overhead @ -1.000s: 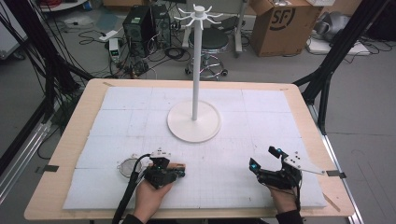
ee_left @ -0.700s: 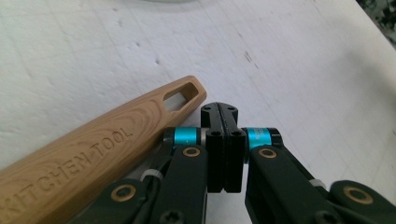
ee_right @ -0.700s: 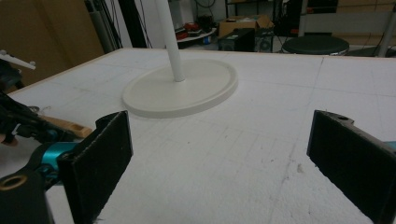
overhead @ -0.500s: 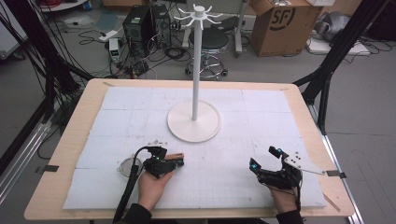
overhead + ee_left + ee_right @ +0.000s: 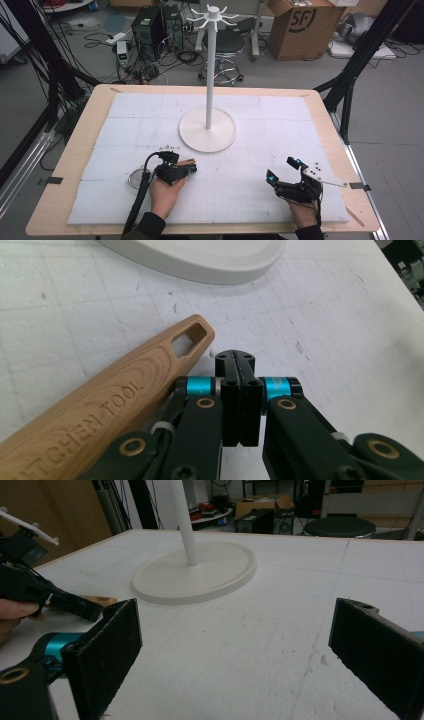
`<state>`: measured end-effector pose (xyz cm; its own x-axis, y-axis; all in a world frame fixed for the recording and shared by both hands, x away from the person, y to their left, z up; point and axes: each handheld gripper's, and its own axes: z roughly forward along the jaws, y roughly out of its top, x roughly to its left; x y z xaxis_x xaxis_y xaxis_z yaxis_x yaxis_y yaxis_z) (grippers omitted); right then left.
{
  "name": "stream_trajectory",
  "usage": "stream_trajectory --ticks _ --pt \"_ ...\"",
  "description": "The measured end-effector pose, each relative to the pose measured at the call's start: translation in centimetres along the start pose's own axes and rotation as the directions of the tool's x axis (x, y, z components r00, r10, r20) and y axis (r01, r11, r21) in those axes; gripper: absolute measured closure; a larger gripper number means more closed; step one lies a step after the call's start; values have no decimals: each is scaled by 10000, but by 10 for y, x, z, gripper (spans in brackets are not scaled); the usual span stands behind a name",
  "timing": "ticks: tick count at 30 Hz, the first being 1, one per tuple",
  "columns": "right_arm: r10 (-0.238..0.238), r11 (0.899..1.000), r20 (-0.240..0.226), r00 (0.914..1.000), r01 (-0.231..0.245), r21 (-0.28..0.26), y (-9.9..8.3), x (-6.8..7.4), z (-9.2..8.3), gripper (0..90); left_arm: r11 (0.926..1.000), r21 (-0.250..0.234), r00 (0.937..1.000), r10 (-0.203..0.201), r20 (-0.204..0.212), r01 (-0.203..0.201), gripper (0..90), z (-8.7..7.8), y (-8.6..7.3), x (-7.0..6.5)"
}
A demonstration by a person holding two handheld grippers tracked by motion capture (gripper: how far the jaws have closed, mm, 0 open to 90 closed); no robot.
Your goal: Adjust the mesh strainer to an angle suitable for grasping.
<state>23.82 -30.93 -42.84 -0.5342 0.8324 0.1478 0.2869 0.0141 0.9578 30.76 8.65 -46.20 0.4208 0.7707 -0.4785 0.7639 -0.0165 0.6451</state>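
High view, room: grey floor beyond the table, tangled cables, a dark computer tower [image 5: 150,31], a round stool [image 5: 223,44] and a cardboard box [image 5: 300,25] printed SF at the far side; black frame legs slant down on both sides.
Table: a light wooden top [image 5: 75,150] covered almost edge to edge by a white gridded mat [image 5: 280,135], scuffed and speckled in places.
Stand: a white rack [image 5: 208,75] rises mid-table, a broad round base with a slim pole and a ring of hooks at the top, standing between the two hands and farther back.
Left gripper: the left gripper [image 5: 190,168] sits low at the near left, jaws pressed flat together with nothing between them; the left gripper view confirms it.
Wooden handle: a wooden handle [image 5: 100,410] stamped KITCHEN TOOL lies on the mat just beside those jaws, its slotted end pointing toward the stand's base.
Metal disc: a small round mesh-like piece [image 5: 135,178] lies left of that hand; I cannot tell whether it joins the handle.
Right gripper: the right gripper [image 5: 282,169] rests near right, jaws spread wide, bare mat between them.
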Motion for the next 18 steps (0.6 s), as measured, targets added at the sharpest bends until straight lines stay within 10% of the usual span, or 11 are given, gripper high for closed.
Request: stream_trajectory --ticks 13,18 --pt "26 10000 -71 10000 -26 -20 1 1 0 59 9965 -438 9973 -716 -179 707 896 -1 6 11" --pt "63 10000 -89 9999 -63 -20 1 0 -1 59 9931 -1124 9974 -258 672 333 791 -11 1 12"
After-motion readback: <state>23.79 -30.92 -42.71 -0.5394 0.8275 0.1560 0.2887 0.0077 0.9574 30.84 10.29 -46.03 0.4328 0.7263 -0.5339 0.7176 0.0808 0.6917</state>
